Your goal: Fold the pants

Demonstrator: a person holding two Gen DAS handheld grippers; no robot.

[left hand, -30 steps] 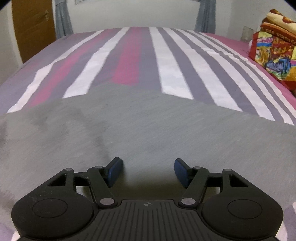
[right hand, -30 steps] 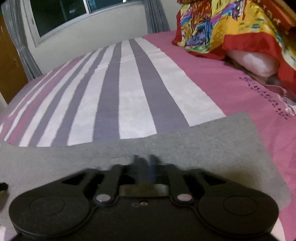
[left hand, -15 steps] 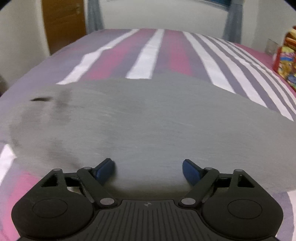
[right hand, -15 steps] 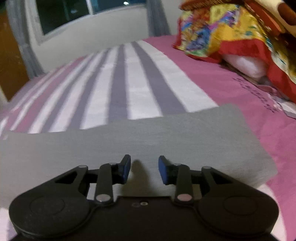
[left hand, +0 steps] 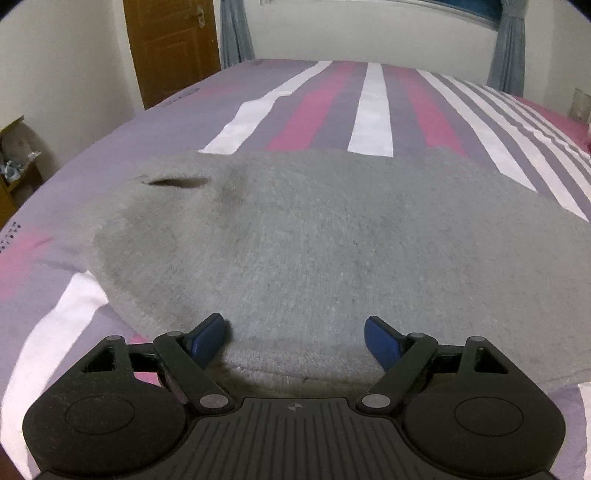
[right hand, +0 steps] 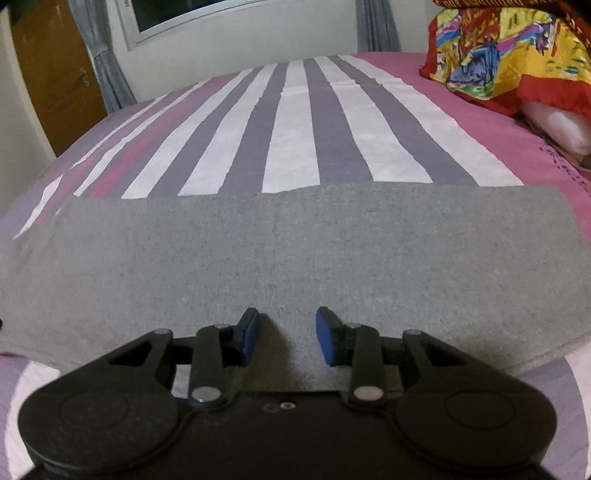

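1. Garment position: the gray pants (left hand: pixel 332 251) lie flat on the striped bed sheet (left hand: pixel 369 110), along the near edge of the bed, as one long band.
2. Left tool (left hand: pixel 295 339): fingers spread wide, holding nothing, at the near edge of the pants. A doubled edge of cloth shows just below the fingertips.
3. Right tool (right hand: pixel 286 334): fingers spread, holding nothing, above the near edge of the pants (right hand: pixel 295 258).
4. Progress, judged: the band shape and the layered near edge suggest one leg already lies on the other. The crosswise folds that shorten the band appear not yet done.
5. A dark slit (left hand: pixel 177 181), probably a pocket opening, marks the far left part of the pants; that end is likely the waist.
6. Surface: the sheet has white, purple and pink stripes and lies smooth beyond the pants.
7. Room: a wooden door (left hand: pixel 170 48) and curtains (left hand: pixel 236 33) stand beyond the pants; a colourful quilt (right hand: pixel 517 51) is piled beyond the pants to the right.
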